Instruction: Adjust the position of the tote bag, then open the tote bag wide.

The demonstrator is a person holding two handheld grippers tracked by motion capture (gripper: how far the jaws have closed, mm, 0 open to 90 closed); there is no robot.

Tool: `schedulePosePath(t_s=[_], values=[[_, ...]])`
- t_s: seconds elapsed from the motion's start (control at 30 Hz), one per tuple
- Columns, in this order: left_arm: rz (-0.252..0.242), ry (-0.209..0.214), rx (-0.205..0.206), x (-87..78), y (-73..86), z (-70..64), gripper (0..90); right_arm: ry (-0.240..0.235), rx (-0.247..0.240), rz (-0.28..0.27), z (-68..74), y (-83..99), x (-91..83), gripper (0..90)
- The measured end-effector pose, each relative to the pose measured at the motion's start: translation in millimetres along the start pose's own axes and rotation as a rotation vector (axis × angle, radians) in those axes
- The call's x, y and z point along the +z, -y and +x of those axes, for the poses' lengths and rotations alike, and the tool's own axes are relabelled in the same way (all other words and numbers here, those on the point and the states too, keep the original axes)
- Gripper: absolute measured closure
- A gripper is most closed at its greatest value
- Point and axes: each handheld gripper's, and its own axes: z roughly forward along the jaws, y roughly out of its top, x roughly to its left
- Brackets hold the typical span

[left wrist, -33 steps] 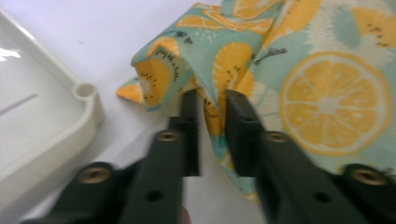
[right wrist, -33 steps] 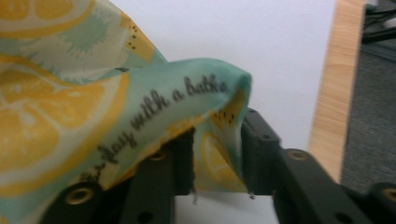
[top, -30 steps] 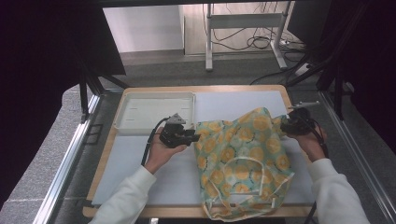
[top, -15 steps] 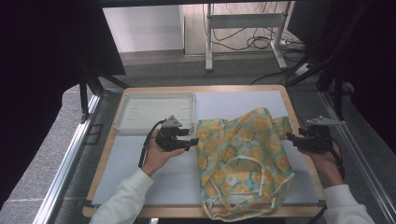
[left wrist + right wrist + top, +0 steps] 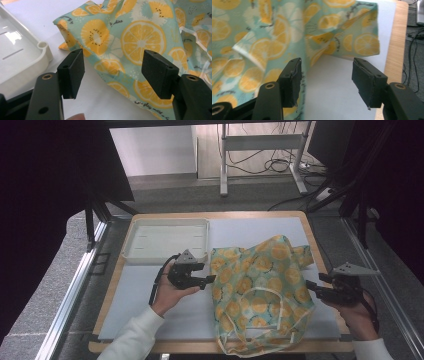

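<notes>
Lemon-print bag [image 5: 260, 285] beside white tray [image 5: 165, 240]; both grippers' fingers wide (holding nothing).

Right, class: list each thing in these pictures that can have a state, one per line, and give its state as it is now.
Lemon-print bag: crumpled, lying on the white mat, held by neither gripper.
White tray: upright, nothing in it.
Left gripper: open, at the bag's left edge.
Right gripper: open, at the bag's right edge.
</notes>
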Motion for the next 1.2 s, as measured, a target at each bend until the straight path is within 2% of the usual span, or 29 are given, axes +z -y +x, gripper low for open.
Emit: schedulePosePath(t_s=[0.17,0.33,0.63,0.8,0.87,1.03,1.2], values=[[0.013,0.011,0.008,1.8,1.4,-0.6,34.5,-0.014,-0.02,-0.003,11.4,2.0,-3.6,38.8],[-0.009,0.002,0.004,-6.4,3.6,-1.6,34.4,-0.033,-0.034,-0.02,20.9,0.2,-3.4,36.8],[-0.009,0.018,0.014,-8.8,2.8,-8.3,34.2,-0.059,-0.056,-0.021,29.1,0.6,-1.4,36.8],[-0.013,0.038,0.028,-9.3,-0.6,-17.8,34.2,-0.078,-0.064,-0.034,37.1,0.6,-5.6,36.8],[-0.011,0.05,0.048,-9.3,-2.7,-26.2,34.2,-0.091,-0.079,-0.032,44.4,0.9,-8.0,36.8],[-0.01,0.069,0.07,-9.5,-5.3,-36.2,34.1,-0.078,-0.101,-0.014,52.3,3.9,-6.2,36.4],[0.011,0.093,0.087,-8.3,-6.1,-46.1,34.0,-0.103,-0.113,0.021,59.1,11.7,-1.6,36.4]])
